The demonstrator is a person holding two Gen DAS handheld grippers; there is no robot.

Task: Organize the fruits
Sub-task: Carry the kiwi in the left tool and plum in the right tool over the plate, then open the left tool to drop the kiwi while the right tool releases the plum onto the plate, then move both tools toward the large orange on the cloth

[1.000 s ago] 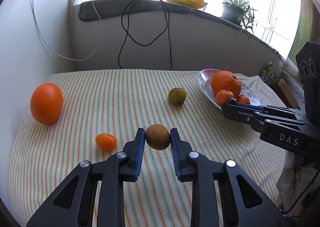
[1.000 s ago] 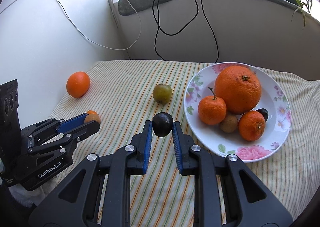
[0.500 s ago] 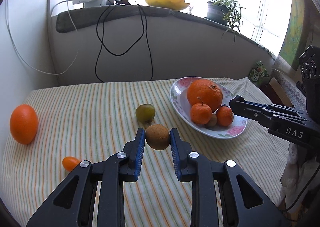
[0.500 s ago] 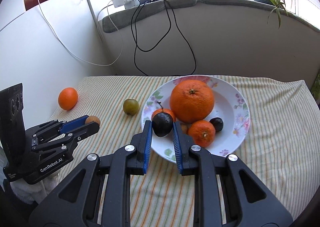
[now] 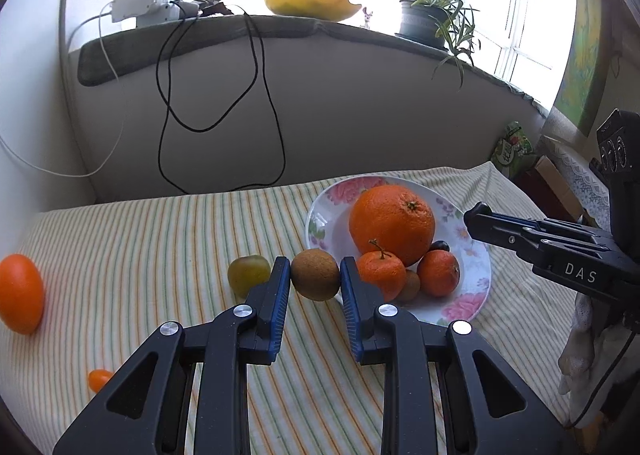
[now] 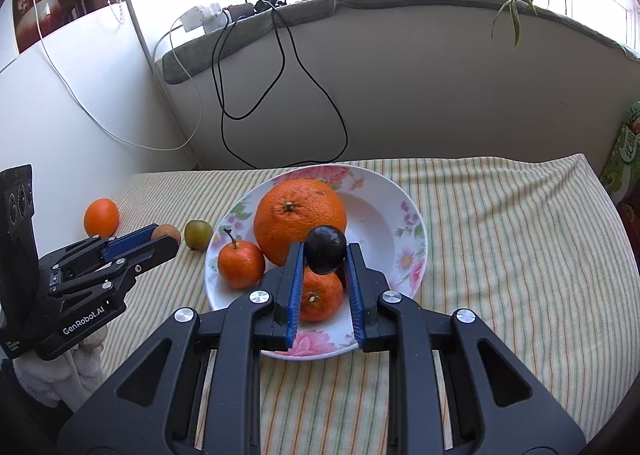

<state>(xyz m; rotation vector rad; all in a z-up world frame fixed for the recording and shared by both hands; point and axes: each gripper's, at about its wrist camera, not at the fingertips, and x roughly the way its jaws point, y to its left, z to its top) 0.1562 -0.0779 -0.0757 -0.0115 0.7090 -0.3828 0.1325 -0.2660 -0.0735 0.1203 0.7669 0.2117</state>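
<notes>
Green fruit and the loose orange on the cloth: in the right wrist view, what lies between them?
In the right wrist view, the left gripper, shut on a brown kiwi, sits between the green fruit and the loose orange.

Not much to read from where I'm sitting. In the left wrist view, the right tongs (image 5: 474,213) have "DAS" in pale capitals on the side of their black body. In the right wrist view, the left tongs (image 6: 168,235) carry "GenRobot.AI" in white along the lower housing. There's a green packet (image 5: 512,147) at the far right edge with some printed characters on it, but I can't make them out. That's all the lettering I can find.
</notes>
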